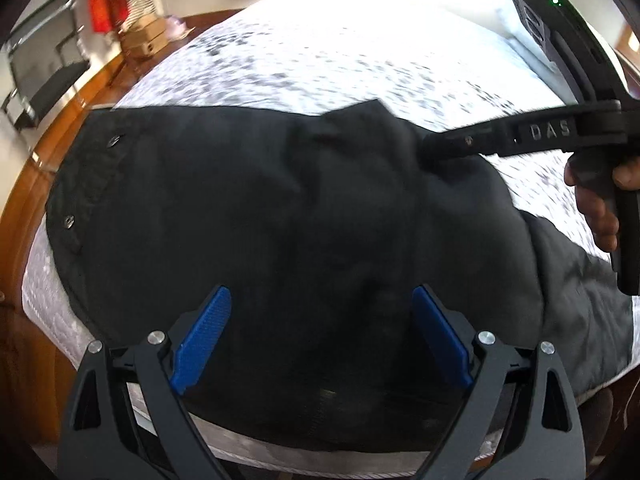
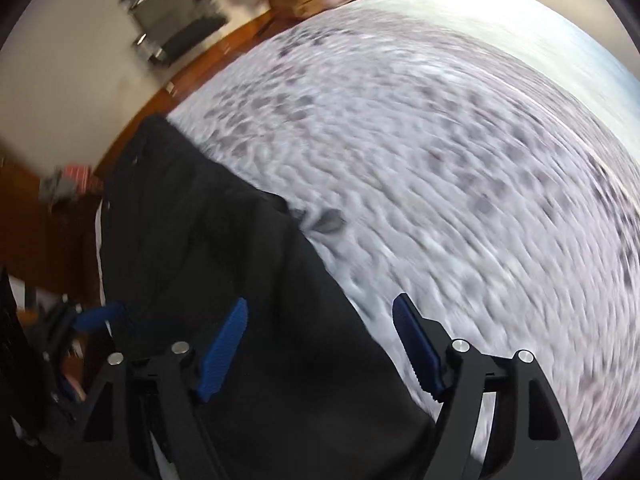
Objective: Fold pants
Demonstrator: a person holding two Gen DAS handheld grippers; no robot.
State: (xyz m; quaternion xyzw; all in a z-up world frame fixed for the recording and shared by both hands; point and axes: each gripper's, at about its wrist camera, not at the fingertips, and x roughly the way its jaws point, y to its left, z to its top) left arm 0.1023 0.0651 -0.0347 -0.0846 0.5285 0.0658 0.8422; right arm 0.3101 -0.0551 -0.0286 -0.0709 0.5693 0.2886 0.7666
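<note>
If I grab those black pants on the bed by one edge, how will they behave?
The black pants lie in soft wrinkles, so they'll probably droop, not hold shape. Layers look stacked, so one may peel off alone. Spread flat on the bedspread, they'd likely drag and bunch when pushed.

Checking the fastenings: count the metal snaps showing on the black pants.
2 snaps on the pants, both near their left edge: upper, lower. Folds may hide more.
</note>
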